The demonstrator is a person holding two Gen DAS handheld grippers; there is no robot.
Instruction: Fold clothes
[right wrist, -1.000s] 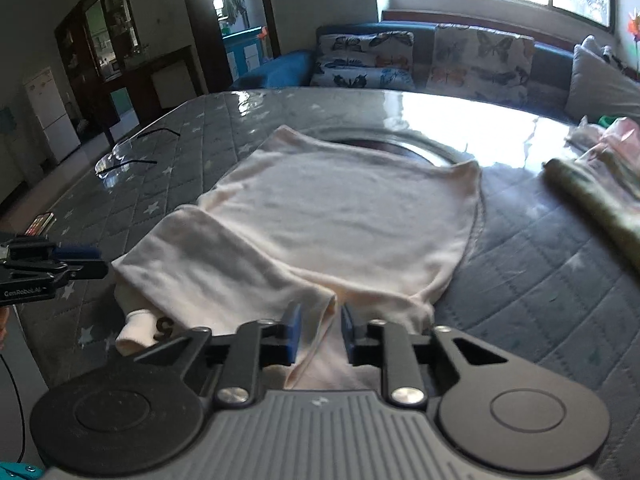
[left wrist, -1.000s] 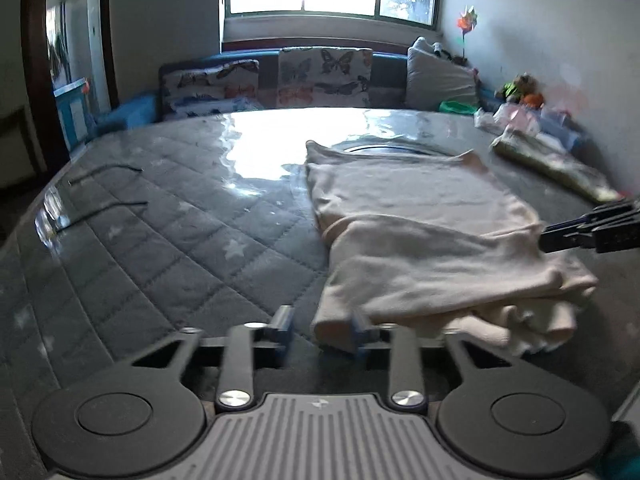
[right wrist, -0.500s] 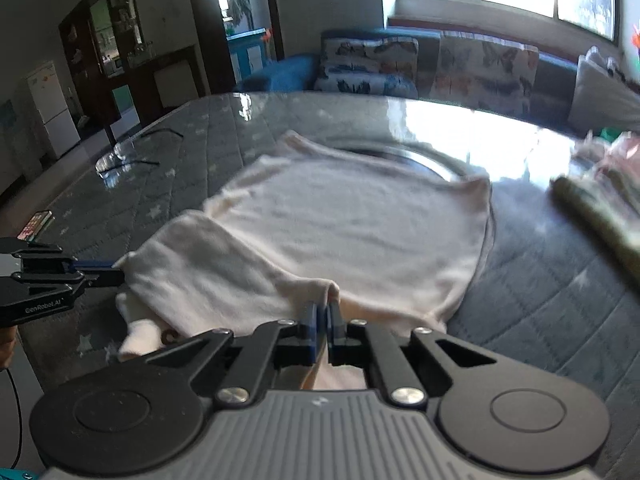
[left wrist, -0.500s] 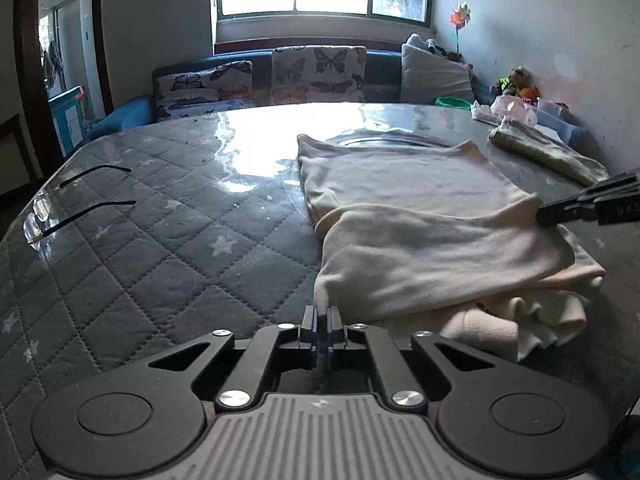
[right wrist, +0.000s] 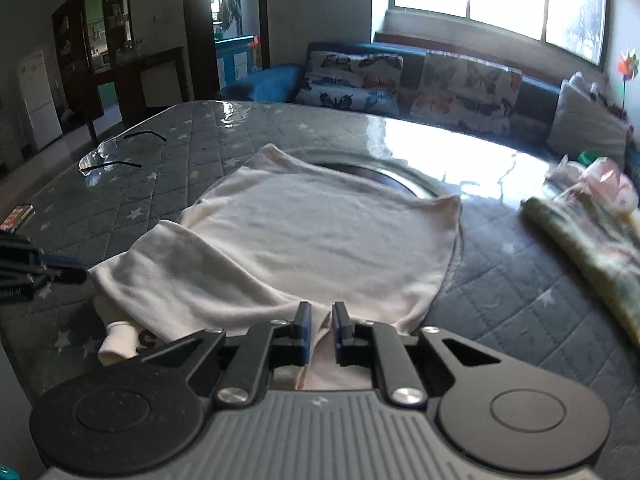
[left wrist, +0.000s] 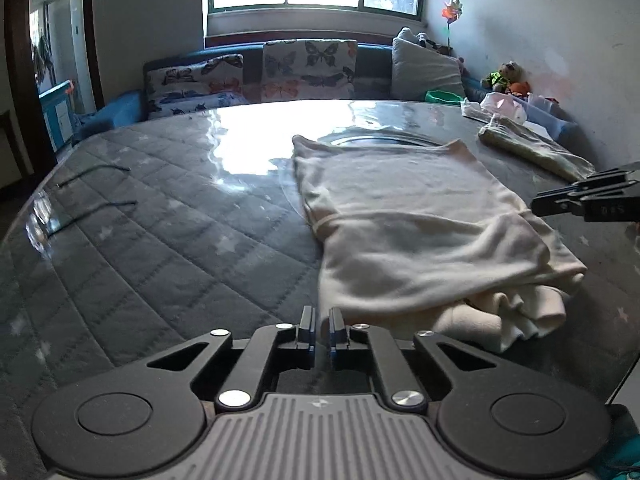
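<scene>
A cream shirt lies partly folded on the quilted grey table, its near end bunched up. It also shows in the right wrist view. My left gripper is at the shirt's near left corner, jaws slightly apart with nothing between them. My right gripper is at the near right hem, jaws slightly apart over the cloth, not pinching it. Each gripper shows in the other's view: the right one, the left one.
Glasses lie at the table's left. A folded patterned garment lies at the right, with bags and a toy behind it. A sofa with butterfly cushions stands beyond the table. A small card lies at the left edge.
Both grippers shut on the shirt's near edge half a second ago and have now opened slightly, letting the cloth go. The shirt's near end lies bunched on the table.
</scene>
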